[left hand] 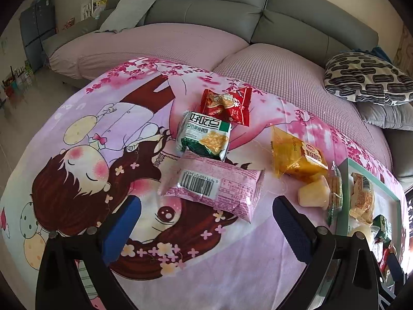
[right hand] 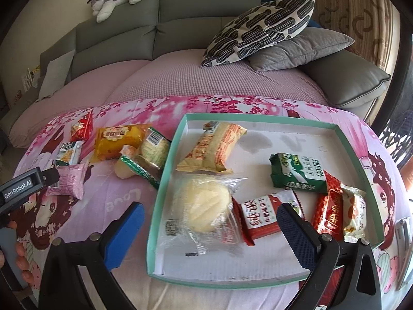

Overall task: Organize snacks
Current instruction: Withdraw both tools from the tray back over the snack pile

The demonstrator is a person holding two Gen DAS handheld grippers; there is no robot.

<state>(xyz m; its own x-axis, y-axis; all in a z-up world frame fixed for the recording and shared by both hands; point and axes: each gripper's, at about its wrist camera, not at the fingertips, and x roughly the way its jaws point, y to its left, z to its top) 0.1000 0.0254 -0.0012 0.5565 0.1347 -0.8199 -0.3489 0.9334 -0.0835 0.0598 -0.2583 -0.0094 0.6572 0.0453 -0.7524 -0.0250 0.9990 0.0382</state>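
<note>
Left wrist view: the left tool point(left hand: 205, 222), spread wide and empty, faces the pink packet point(left hand: 211, 188) at 12 o'clock; a shallow pinch could slip off the slick wrapper.

Right wrist view: the right tool point(right hand: 210, 228), wide and empty, hovers over the teal tray point(right hand: 165, 180), where snacks crowd toward 3 o'clock.

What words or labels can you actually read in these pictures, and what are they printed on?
"GenRobot.AI": on the left gripper.
"Love": upside down on the pink cloth.
"好吃点": green-and-white packet.
"纯浓": red-and-white packet in the tray.
Barcode digits on the pink packet: too blurred to read.
Other wrappers' small print: unreadable.
</note>
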